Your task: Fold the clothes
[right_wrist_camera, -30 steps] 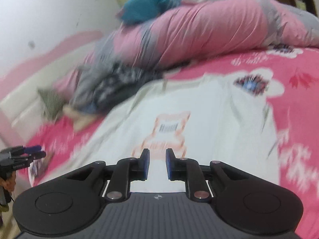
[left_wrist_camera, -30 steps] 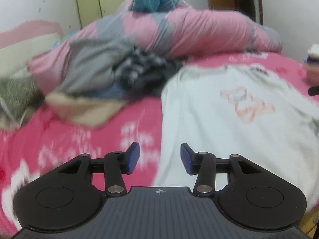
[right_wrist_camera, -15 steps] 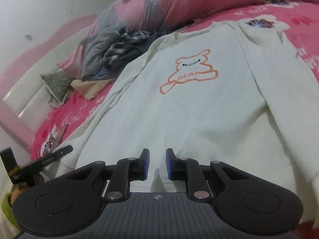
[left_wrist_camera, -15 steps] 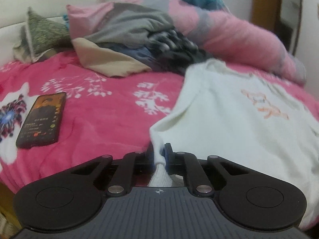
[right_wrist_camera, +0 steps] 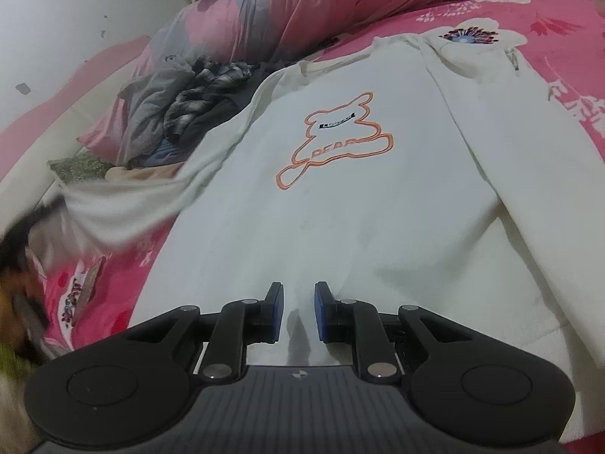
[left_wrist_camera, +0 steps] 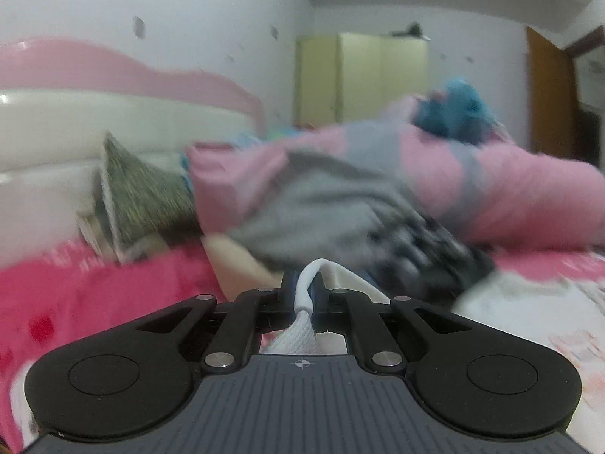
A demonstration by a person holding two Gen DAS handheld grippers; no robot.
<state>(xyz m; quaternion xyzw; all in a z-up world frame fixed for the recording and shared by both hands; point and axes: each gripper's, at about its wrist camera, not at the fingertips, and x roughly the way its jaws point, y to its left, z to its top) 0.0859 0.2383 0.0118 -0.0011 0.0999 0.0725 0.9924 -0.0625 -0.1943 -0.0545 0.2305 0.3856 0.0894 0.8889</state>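
A: Holding the cuff tight is the big thing now. The left gripper [left_wrist_camera: 302,295] is pinched shut on the white cuff [left_wrist_camera: 304,302] of the sweater's sleeve [right_wrist_camera: 128,208].

B: Where is the sweater?

A: The white sweater [right_wrist_camera: 359,208] lies flat on the pink bed [right_wrist_camera: 548,30], front up. You can see the orange bear [right_wrist_camera: 332,140] on it. The sleeve on the left looks lifted and pulled out to the side. It is blurry there.

B: What should the left one do?

A: I think it should carry the sleeve across the chest, toward the bear, and lay it down smooth. It should not let go early, or the sleeve may flop.

B: And the other one?

A: The right gripper [right_wrist_camera: 298,310] sits low over the sweater's bottom part. Its jaws are only a little way apart, with a small bump of cloth between them. I cannot tell if it pinches that cloth. It could press there so the sweater does not slide.

B: Anything in the way?

A: The pile of clothes [right_wrist_camera: 181,113] is close to the sleeve. Keep clear of it.
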